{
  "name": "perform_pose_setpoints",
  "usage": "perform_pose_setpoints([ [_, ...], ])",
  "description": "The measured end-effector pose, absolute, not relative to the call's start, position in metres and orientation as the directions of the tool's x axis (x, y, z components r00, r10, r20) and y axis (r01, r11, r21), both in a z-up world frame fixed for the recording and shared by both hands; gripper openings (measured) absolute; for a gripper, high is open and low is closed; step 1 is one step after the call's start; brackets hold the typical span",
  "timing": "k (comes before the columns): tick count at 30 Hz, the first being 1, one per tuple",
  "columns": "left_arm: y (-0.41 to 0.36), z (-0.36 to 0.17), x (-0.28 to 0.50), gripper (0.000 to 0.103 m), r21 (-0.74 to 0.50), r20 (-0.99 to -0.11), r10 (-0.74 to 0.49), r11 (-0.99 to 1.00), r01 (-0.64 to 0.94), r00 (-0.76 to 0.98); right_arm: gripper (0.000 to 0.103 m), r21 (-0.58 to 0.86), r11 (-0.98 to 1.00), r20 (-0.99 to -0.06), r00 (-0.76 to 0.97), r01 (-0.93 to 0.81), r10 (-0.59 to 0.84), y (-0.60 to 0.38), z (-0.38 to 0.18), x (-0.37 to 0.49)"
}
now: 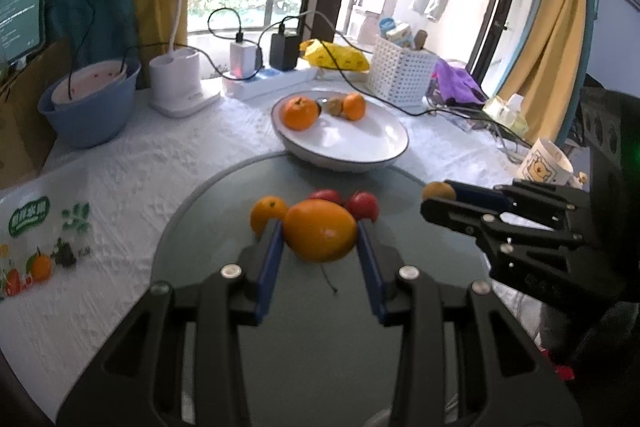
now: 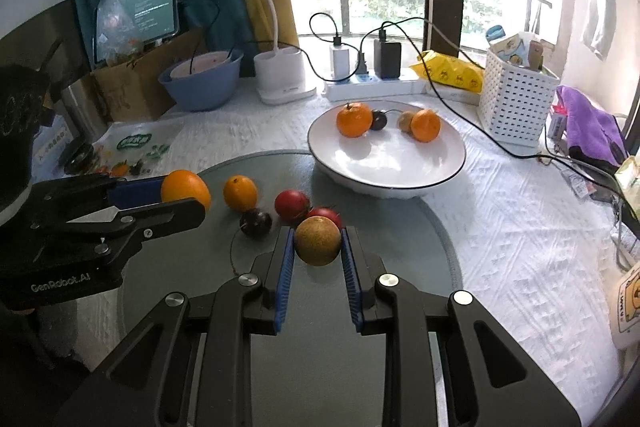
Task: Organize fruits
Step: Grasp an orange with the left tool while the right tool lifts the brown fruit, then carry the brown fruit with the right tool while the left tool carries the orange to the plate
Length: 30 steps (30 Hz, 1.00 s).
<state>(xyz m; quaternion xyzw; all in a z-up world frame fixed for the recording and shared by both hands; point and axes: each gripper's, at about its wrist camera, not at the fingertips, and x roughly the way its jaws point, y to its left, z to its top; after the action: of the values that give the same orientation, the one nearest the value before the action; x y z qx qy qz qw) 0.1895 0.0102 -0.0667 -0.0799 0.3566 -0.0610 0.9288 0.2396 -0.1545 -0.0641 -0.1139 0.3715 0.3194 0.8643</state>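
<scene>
The left claw (image 1: pixel 320 231) grips a large orange (image 1: pixel 320 236) between its blue pads, above the round glass mat (image 1: pixel 296 327) on the worktop (image 1: pixel 132 187). The right claw (image 2: pixel 318 241) is clamped on a brown round fruit (image 2: pixel 318 241) over the same mat. On the mat lie a small orange (image 2: pixel 240 193), two red fruits (image 2: pixel 292 205) and a dark one (image 2: pixel 256 223). The white plate (image 2: pixel 400 163) at the mat's far edge holds two oranges (image 2: pixel 354 120) and two smaller fruits

My left gripper (image 1: pixel 320 231) clamps a big orange (image 1: pixel 320 236); my right gripper (image 2: pixel 318 241) pinches a brown round fruit (image 2: pixel 318 241). Just beyond lie a small orange (image 2: pixel 240 193), two red fruits (image 2: pixel 292 205), one dark fruit (image 2: pixel 256 223).
</scene>
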Motion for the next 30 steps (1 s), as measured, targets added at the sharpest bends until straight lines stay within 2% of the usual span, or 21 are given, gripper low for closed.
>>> perform_pose_setpoints([
  [30, -0.020, -0.030, 0.246, 0.039, -0.145, -0.616, -0.181, 0.983, 0.116, 0.767, 0.026, 0.053, 0.807, -0.649, 0.594, -0.588, 0.476, -0.186, -0.037, 0.292],
])
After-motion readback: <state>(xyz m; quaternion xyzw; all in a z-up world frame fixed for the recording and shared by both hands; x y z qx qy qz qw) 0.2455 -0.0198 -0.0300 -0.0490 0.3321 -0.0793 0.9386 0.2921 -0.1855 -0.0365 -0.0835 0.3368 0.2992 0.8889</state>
